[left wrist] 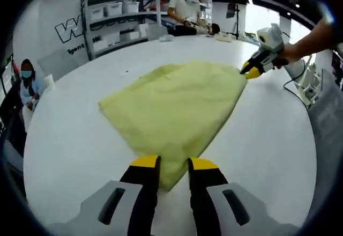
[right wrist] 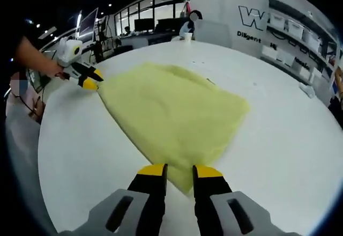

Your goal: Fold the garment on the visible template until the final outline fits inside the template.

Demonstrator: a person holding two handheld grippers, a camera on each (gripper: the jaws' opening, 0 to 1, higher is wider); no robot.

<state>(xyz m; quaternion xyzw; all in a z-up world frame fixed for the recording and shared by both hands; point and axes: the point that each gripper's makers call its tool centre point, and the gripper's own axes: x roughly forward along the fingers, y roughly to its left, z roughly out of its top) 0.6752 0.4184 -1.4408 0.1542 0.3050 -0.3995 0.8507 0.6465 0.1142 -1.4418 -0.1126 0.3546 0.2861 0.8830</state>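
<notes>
A pale yellow garment (left wrist: pixel 177 112) lies spread flat on the round white table (left wrist: pixel 75 139), folded into a rough diamond. In the left gripper view, my left gripper (left wrist: pixel 174 166) is shut on the garment's near corner. My right gripper (left wrist: pixel 251 74) comes in from the upper right, held by a hand, and pinches the far right corner. In the right gripper view, my right gripper (right wrist: pixel 179 169) grips the near corner of the garment (right wrist: pixel 171 112). My left gripper (right wrist: pixel 92 83) holds the far left corner there.
Shelves with white bins (left wrist: pixel 123 16) stand behind the table. One person sits at the left (left wrist: pixel 27 80) and another at the far side (left wrist: pixel 185 10). Small items (left wrist: pixel 222 36) and a cup (right wrist: pixel 187 36) rest on the far part of the table. Cables (left wrist: pixel 300 83) hang off its right edge.
</notes>
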